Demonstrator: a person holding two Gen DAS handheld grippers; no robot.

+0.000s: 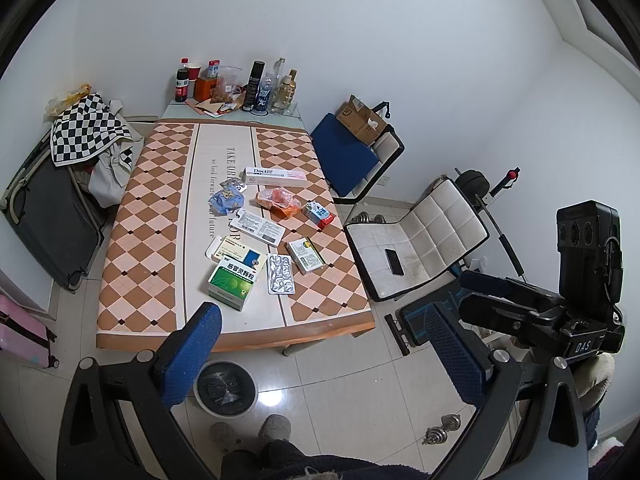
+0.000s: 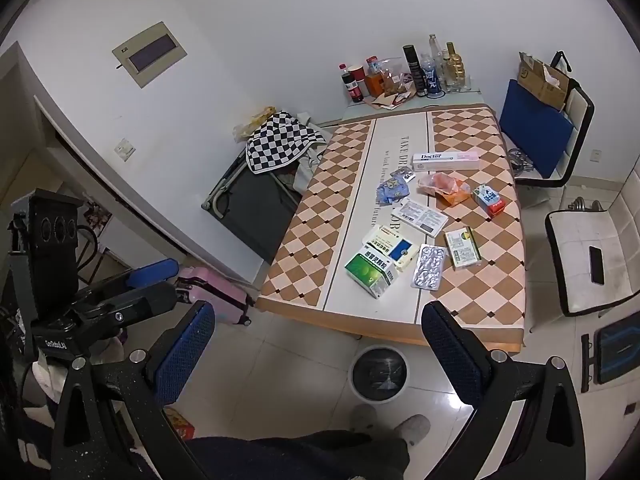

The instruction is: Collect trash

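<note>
Trash lies on the checkered table (image 1: 132, 240) (image 2: 316, 216): a green medicine box (image 1: 232, 282) (image 2: 372, 270), a white and blue box (image 1: 236, 254) (image 2: 390, 246), a silver blister pack (image 1: 280, 274) (image 2: 429, 267), a leaflet (image 1: 260, 229), a small green-white box (image 1: 306, 255) (image 2: 462, 247), an orange bag (image 1: 280, 202) (image 2: 444, 187), a red-blue carton (image 1: 319, 214) (image 2: 489, 199), a blue wrapper (image 1: 226, 200) (image 2: 392, 191) and a long Doctor box (image 1: 276, 176) (image 2: 446, 161). A round bin (image 1: 226, 389) (image 2: 379, 374) stands on the floor before the table. My left gripper (image 1: 324, 356) and right gripper (image 2: 316, 354) are open, empty, above the floor short of the table.
Bottles and packets (image 1: 240, 84) crowd the table's far end. A white chair with a phone (image 1: 394, 262) and a blue-cushioned chair (image 1: 346, 156) stand to the right. A dark suitcase with checkered cloth (image 1: 88, 132) is left. A pink suitcase (image 2: 212, 292), dumbbells (image 1: 442, 432) and my slippered feet (image 1: 274, 428) are on the floor.
</note>
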